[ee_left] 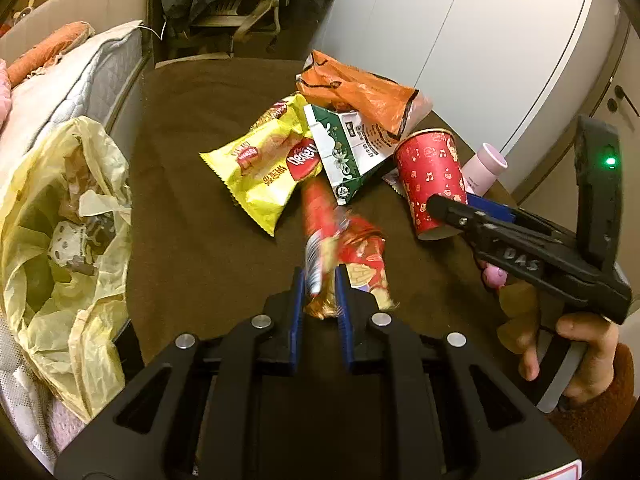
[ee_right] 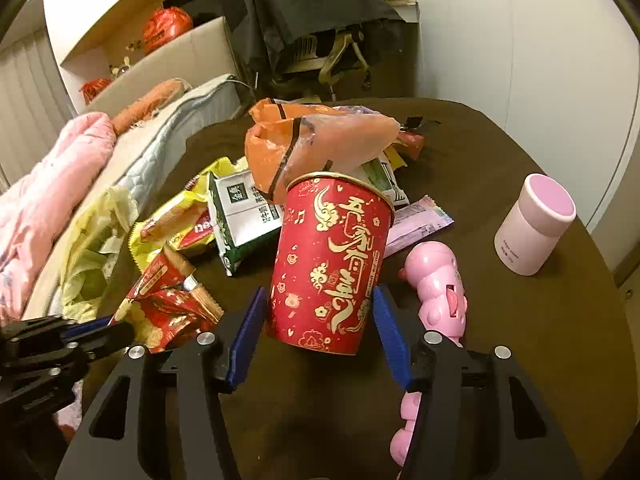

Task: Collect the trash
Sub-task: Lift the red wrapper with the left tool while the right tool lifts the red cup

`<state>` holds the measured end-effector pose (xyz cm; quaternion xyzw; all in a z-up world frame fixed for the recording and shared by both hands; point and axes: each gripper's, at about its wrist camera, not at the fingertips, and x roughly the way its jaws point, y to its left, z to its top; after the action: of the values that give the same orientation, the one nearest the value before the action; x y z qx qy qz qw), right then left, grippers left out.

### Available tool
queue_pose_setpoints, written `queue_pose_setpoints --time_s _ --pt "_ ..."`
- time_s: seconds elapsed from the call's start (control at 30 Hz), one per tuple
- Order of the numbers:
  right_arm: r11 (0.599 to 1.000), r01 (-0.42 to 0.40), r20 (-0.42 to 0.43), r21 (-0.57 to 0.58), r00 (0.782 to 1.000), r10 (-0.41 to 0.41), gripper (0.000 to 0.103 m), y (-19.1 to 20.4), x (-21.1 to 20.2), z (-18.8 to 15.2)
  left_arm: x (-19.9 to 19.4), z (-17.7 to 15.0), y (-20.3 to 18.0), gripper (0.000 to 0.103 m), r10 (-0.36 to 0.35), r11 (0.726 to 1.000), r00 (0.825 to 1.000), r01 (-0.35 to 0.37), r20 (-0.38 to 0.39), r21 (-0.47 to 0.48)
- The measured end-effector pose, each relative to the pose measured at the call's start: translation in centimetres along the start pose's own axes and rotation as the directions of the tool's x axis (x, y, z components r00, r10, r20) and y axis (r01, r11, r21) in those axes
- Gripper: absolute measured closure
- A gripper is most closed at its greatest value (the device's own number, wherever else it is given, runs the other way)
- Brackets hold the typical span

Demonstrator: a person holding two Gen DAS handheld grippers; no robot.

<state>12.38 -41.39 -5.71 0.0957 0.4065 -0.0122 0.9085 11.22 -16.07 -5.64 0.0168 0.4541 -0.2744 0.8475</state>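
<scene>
My left gripper point(ee_left: 320, 280) is shut on a red and gold snack wrapper point(ee_left: 320, 236) and holds it just above the brown table point(ee_left: 200, 92); the wrapper also shows in the right wrist view point(ee_right: 168, 300). My right gripper point(ee_right: 320, 300) is open, its blue pads on either side of a red paper cup point(ee_right: 328, 264) with gold characters; whether the pads touch it is unclear. The cup also shows in the left wrist view point(ee_left: 430, 178). A yellow trash bag point(ee_left: 60, 240) hangs open at the table's left edge.
On the table lie a yellow snack packet point(ee_left: 264, 164), a green and white carton point(ee_left: 344, 148) and an orange plastic bag point(ee_left: 360, 92). A pink toy point(ee_right: 440, 284) and a pink-lidded jar point(ee_right: 532, 224) stand right of the cup. A bed point(ee_left: 72, 80) lies to the left.
</scene>
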Motion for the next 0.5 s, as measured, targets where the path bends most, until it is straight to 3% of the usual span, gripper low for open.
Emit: queue_pose_setpoints --time_s 0.2,0.5 --pt "1.0 -0.015 0.031 0.002 0.999 0.015 0.051 0.0 -0.6 -0.2 -0.7 -0.1 0.1 0.087 0.003 1.0 1.0 -0.003 0.011 -0.002" --pt "0.994 0.083 0.117 -0.07 0.99 -0.074 0.052 -0.6 -5.2 -0.9 -0.4 -0.2 -0.4 0.079 -0.026 1.0 1.0 0.026 0.004 0.005"
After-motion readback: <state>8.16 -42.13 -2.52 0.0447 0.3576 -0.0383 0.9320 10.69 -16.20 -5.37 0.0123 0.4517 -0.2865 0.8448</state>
